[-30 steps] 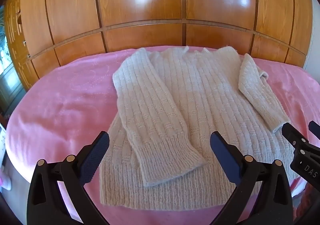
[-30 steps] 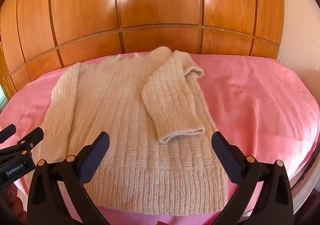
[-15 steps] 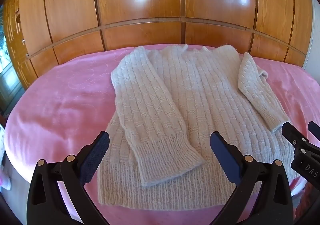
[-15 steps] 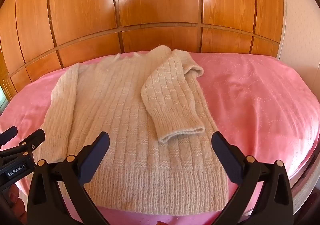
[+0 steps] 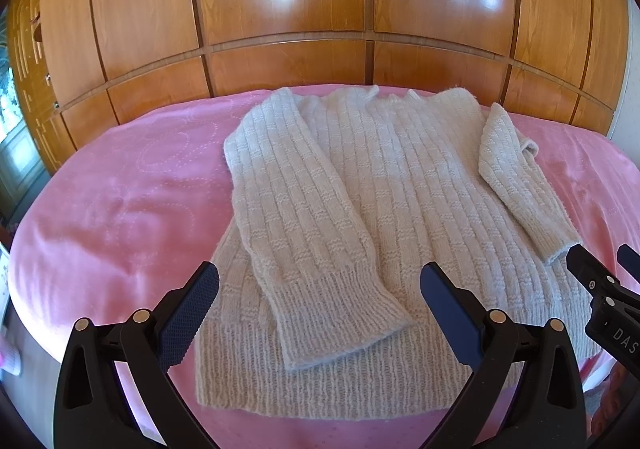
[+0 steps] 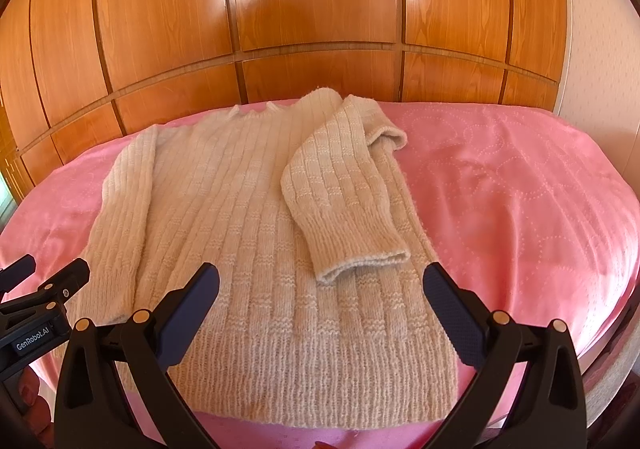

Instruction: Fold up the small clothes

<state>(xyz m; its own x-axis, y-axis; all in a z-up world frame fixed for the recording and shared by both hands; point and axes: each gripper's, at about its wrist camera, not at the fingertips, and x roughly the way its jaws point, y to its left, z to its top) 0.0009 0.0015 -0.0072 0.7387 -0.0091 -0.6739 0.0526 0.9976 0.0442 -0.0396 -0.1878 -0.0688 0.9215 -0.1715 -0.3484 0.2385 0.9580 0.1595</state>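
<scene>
From the left wrist view, the left gripper is hovering over the near edge of the sweater, its fingers spread wide and pinching nothing. The sweater is lying flat on the pink bed, collar toward the wooden wardrobe, with the left sleeve folded inward over the body. Its cuff is resting just above the hem. The right gripper is showing at the right edge, near the other cuff. If the left gripper is going for the hem, it is risking catching that cuff as well, since the two layers are lying so close; lifting both would be dragging the sleeve out of its fold.

From the right wrist view, the right gripper is likewise hanging open over the hem, fingers spread and empty. The right sleeve is folded over the body, but bunched at the shoulder, its cuff standing open. The left gripper is visible at the left, beside the far sleeve. The knit looks soft and loose, so a shallow pinch is likely slipping off, or taking only the top layer. Should the two grippers be lifting unevenly, the fold would be coming out skewed and the bunched sleeve sliding sideways. The hem is lying close to the bed's edge, so a tug toward the person could be pulling it over.
</scene>
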